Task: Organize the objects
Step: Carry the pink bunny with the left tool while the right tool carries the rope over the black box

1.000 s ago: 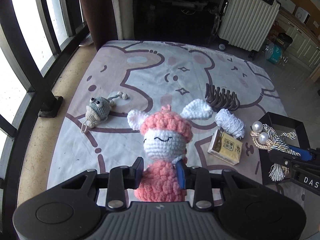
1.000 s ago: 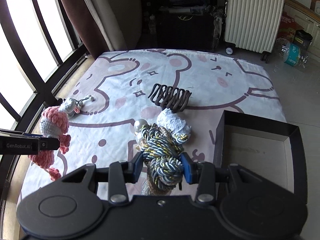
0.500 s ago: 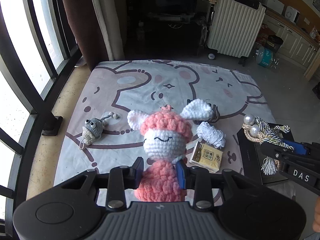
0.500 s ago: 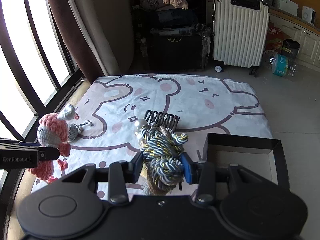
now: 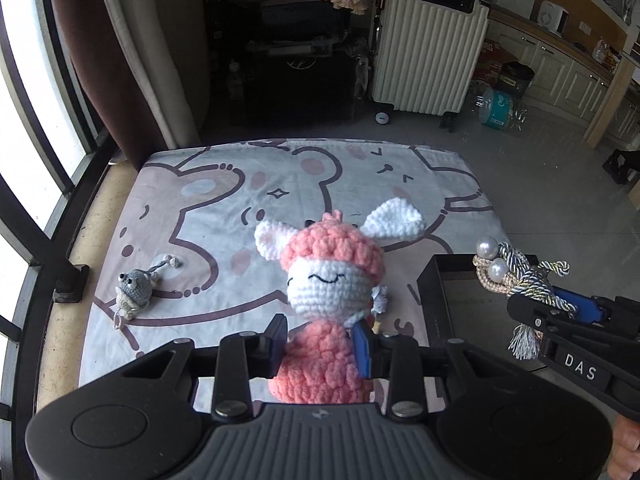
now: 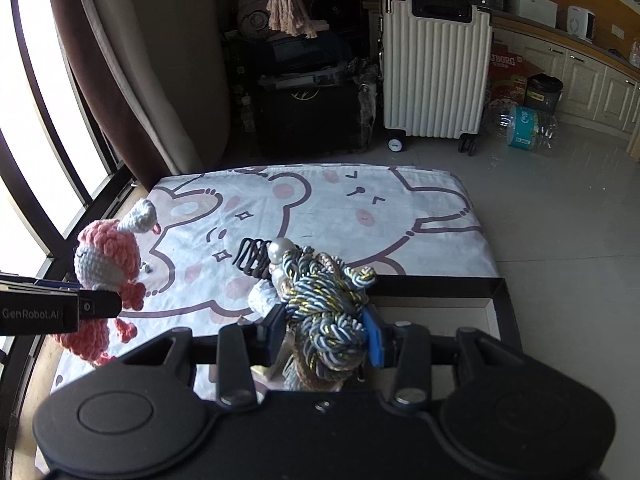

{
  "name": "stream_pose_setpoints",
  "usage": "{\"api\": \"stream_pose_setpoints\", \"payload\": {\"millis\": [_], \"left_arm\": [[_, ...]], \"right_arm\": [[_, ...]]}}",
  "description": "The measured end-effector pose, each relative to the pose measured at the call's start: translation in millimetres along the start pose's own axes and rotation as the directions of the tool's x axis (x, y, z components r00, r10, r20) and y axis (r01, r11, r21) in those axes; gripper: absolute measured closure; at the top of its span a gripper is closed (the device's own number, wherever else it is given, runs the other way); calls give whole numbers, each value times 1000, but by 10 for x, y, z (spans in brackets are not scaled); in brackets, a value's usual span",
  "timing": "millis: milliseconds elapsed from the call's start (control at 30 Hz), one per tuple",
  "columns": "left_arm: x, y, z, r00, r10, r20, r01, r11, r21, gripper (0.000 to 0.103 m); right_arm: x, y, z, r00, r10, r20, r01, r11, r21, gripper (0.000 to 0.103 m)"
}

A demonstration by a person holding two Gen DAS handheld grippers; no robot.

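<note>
**Both grippers loaded, raised over the mat**

Below, a low mat (image 5: 208, 200) printed with cartoon bears, with wide bare cloth in its middle and far half. To the left of it, a narrow stone ledge, then dark window bars (image 5: 36, 148) and a curtain. Beyond the far edge, open tiled floor up to a white suitcase (image 6: 436, 68). At the right near corner of the mat, a black open box (image 6: 496, 304) with tall rims.

Readable: "DAS" on the right gripper's side, "GenRobot.AI" on the left one's, "UBORG" on a red carton behind the suitcase.

Left gripper (image 5: 322, 340) clamped narrowly on the pink body of a crochet doll (image 5: 332, 276), head upright above the pads. Right gripper (image 6: 326, 334) closed on a twisted cord bundle with pearls (image 6: 324, 304), held over the box's near left corner.

On the mat: a small grey crochet animal (image 5: 134, 290) at left, a dark hair claw (image 6: 252, 256) and a white yarn piece (image 6: 262, 298) just past the cord.
</note>
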State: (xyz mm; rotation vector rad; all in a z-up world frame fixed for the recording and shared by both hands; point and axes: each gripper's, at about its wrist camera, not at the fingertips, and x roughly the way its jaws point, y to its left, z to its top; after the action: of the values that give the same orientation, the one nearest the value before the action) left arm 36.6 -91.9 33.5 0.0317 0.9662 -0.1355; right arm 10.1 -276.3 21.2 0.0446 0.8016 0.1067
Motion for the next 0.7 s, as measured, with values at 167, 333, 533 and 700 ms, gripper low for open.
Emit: {"api": "stream_pose_setpoints", "payload": {"millis": [167,333,533,700], "left_arm": [[116,-300,62,999,-34,-7,34,999,24,67],[247,-564,117,997,-74,-19,74,997,23,67],[391,-922,180,993,-113,-29,114,993,42,67],[497,-1136,197,990,-142,-21,142,989,36,67]], "right_arm": [[-16,-311,-16,999,-41,0,41,999,24,61],[-5,-611,-64,997,-80,-9,80,996,49,61],[22,-949,-132,993,-113,-16,114,989,91,61],[79,-1161,-192,990,-139,-32,142,983,118,61]]}}
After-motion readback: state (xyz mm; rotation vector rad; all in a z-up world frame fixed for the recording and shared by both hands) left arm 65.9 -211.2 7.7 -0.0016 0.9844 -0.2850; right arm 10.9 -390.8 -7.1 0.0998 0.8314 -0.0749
